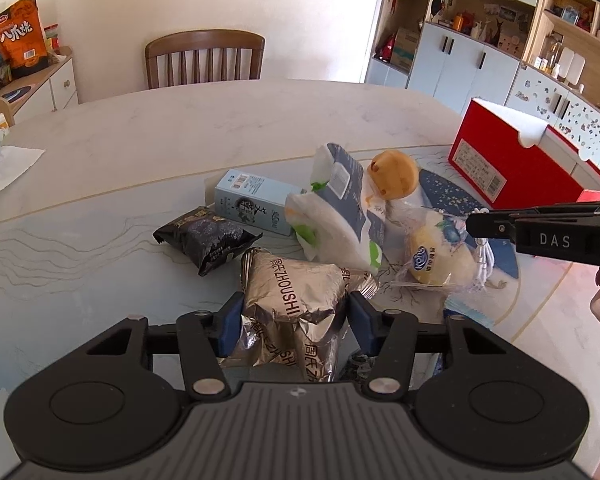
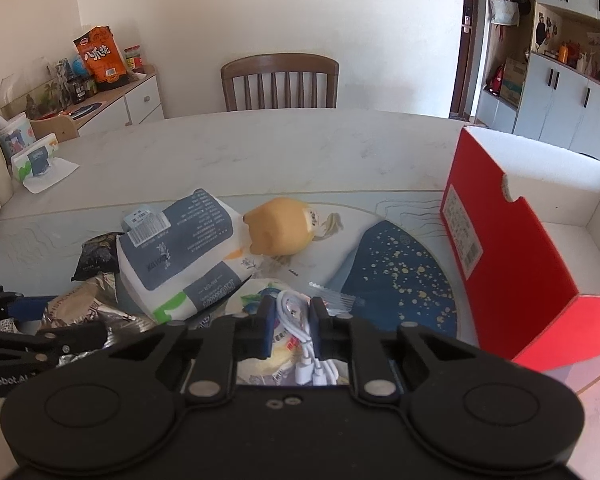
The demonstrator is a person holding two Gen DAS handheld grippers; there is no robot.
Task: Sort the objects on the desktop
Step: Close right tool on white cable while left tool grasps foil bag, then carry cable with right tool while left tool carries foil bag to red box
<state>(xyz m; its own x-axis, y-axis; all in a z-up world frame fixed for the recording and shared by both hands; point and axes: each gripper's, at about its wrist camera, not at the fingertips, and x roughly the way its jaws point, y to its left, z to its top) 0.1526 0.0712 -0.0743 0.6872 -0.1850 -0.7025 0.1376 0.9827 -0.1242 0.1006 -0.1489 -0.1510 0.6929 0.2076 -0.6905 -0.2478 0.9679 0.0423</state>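
My left gripper (image 1: pixel 294 316) is shut on a silver foil snack pack (image 1: pixel 296 300), which bulges between the blue pads low over the table. My right gripper (image 2: pixel 291 316) is shut on a white coiled cable (image 2: pixel 300 332), above a clear-wrapped bread bun (image 1: pixel 436 258). The right gripper's black body also shows at the right of the left wrist view (image 1: pixel 548 232). Around them lie a tissue pack (image 2: pixel 180 256), an orange toy (image 2: pixel 280 230), a black snack pouch (image 1: pixel 208 240) and a light-blue carton (image 1: pixel 252 200).
An open red box (image 2: pixel 496 240) with a white inside stands at the right on the table (image 2: pixel 260 152). A wooden chair (image 2: pixel 280 80) is at the far side. A tissue holder (image 2: pixel 32 164) sits at the left edge. Cabinets line the right wall.
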